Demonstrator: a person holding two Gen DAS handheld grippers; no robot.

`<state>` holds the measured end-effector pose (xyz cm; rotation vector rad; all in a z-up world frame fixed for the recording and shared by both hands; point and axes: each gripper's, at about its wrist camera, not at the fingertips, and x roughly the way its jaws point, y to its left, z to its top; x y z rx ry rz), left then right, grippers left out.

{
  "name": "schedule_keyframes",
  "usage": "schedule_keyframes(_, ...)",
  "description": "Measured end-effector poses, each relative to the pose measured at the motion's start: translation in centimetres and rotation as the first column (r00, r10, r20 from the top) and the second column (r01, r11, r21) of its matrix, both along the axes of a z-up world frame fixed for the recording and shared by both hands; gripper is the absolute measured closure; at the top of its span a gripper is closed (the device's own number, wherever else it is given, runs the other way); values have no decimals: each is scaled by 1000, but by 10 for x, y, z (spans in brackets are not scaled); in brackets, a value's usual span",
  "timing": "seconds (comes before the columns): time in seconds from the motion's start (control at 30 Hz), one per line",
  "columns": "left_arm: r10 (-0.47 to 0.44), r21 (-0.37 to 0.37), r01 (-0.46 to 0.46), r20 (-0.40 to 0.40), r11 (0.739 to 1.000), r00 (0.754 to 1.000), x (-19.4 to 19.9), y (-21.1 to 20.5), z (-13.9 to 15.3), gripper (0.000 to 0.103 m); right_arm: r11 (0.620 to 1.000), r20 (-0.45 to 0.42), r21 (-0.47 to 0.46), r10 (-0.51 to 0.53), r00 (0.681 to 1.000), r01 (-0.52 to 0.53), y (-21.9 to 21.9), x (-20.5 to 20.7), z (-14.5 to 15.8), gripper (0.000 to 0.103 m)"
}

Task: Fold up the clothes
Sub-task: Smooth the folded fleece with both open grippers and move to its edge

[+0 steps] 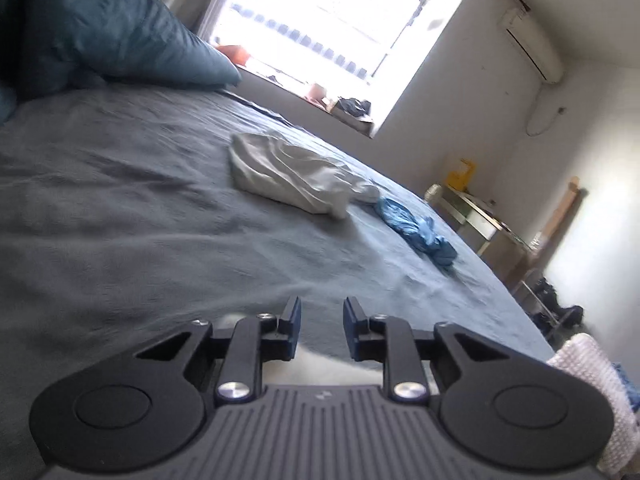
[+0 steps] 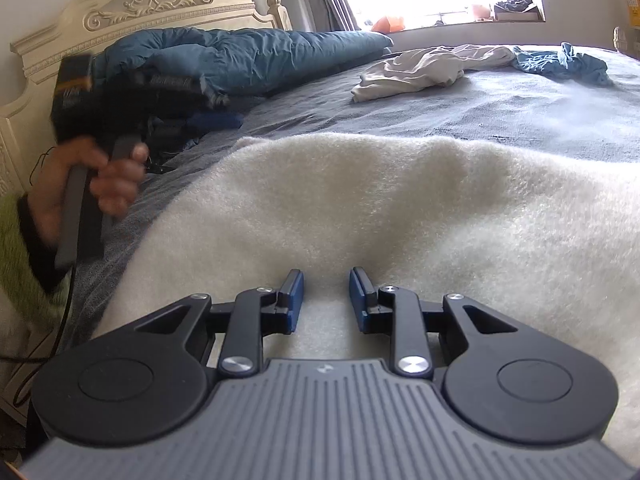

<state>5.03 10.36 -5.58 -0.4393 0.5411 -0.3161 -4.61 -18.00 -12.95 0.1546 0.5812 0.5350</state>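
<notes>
A cream fleece garment (image 2: 380,208) lies spread on the grey-blue bed sheet (image 2: 520,104), right under my right gripper (image 2: 326,296), which is open and empty just above it. My left gripper (image 1: 322,320) is open and empty over bare sheet (image 1: 120,220). A corner of the cream garment shows at the lower right in the left wrist view (image 1: 592,384). A crumpled white garment (image 1: 292,172) (image 2: 424,68) and a crumpled blue garment (image 1: 416,228) (image 2: 560,62) lie farther along the bed. The left hand-held gripper (image 2: 80,120) shows blurred at the left in the right wrist view.
A teal duvet (image 2: 240,56) is piled against the cream headboard (image 2: 140,4). A bright window (image 1: 340,32) with items on its sill is beyond the bed. A metal table (image 1: 480,220) and an air conditioner (image 1: 532,48) are by the far wall.
</notes>
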Motion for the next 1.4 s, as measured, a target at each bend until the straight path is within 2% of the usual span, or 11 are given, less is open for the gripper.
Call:
schedule_keyframes(0.17, 55, 99, -47, -77, 994, 996, 28, -4, -38, 100, 1000, 1, -2, -3, 1000, 3, 1, -1, 0, 78)
schedule_keyframes(0.37, 98, 142, -105, 51, 984, 994, -12, 0, 2, 79, 1000, 2, 8, -3, 1000, 2, -1, 0, -1, 78)
schedule_keyframes(0.5, -1, 91, -2, 41, 996, 999, -32, -17, 11, 73, 1000, 5, 7, -4, 1000, 4, -2, 0, -2, 78)
schedule_keyframes(0.73, 12, 145, -12, -4, 989, 1000, -35, -35, -25, 79, 1000, -39, -13, -11, 999, 11, -4, 9, 39, 71)
schedule_keyframes(0.87, 14, 131, -12, -11, 991, 1000, -33, -33, -26, 79, 998, 54, -57, -30, 998, 33, -5, 49, 76, 56)
schedule_keyframes(0.97, 12, 128, -11, -7, 992, 1000, -34, -33, -30, 79, 990, -3, -109, -89, 996, 88, -12, 100, 70, 56)
schedule_keyframes(1.1, 1, 111, 0, -5, 994, 1000, -33, -29, -33, 79, 950, -77, -235, -228, 971, 205, -68, 118, 40, 59)
schedule_keyframes(1.17, -6, 91, 7, -7, 996, 1000, -31, -26, -36, 79, 960, -100, -154, -251, 963, 234, -117, 98, 35, 65)
schedule_keyframes(1.23, -10, 79, 10, -8, 997, 1000, -30, -23, -38, 80, 952, -115, -90, -300, 947, 291, -164, 74, 38, 92)
schedule_keyframes(1.3, -14, 78, 15, -6, 997, 1000, -29, -22, -38, 80, 910, -82, -132, -406, 910, 394, -199, 54, 41, 94)
schedule_keyframes(1.4, -17, 107, 17, -4, 994, 1000, -30, -25, -34, 81, 901, -180, 28, -421, 889, 433, -237, 37, 35, 95)
